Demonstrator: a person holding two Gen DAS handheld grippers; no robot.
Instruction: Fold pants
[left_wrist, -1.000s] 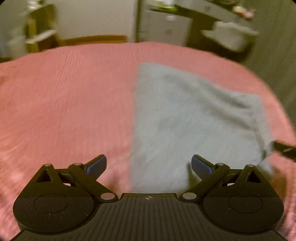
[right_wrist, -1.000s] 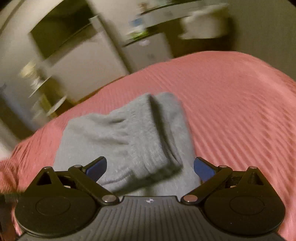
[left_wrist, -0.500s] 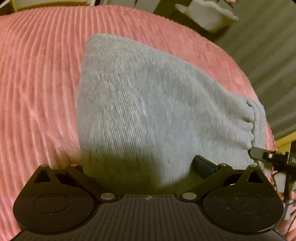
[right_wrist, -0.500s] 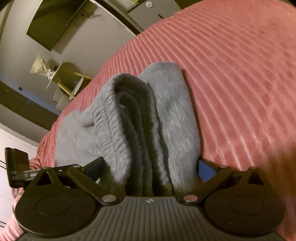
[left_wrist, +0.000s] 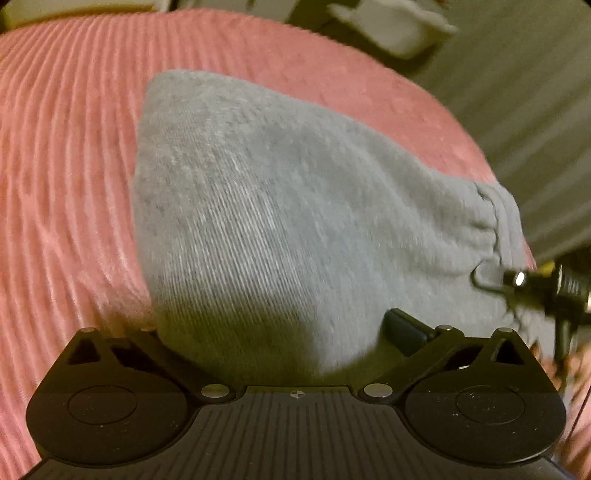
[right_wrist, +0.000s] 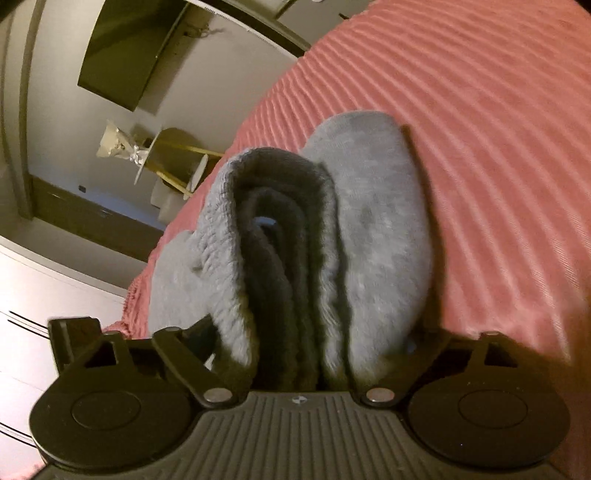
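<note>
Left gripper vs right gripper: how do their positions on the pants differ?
The left gripper straddles a flat, smooth side of the grey pants; the right gripper straddles the thick stacked end, layers showing edge-on. The left's fingers stand wide; the right's jaws are closing. Both have pants fabric between the fingers, over the pink bedspread.

Each hand-held gripper (left_wrist: 280, 332) (right_wrist: 306, 339) is matte black, ribbed body, silver pivot screws, perhaps blue-padded fingers.

A bedroom in a home is shown: a bed is covered by a pink ribbed blanket (right_wrist: 498, 129), and a dark screen (right_wrist: 125, 51) is hung on the wall.
</note>
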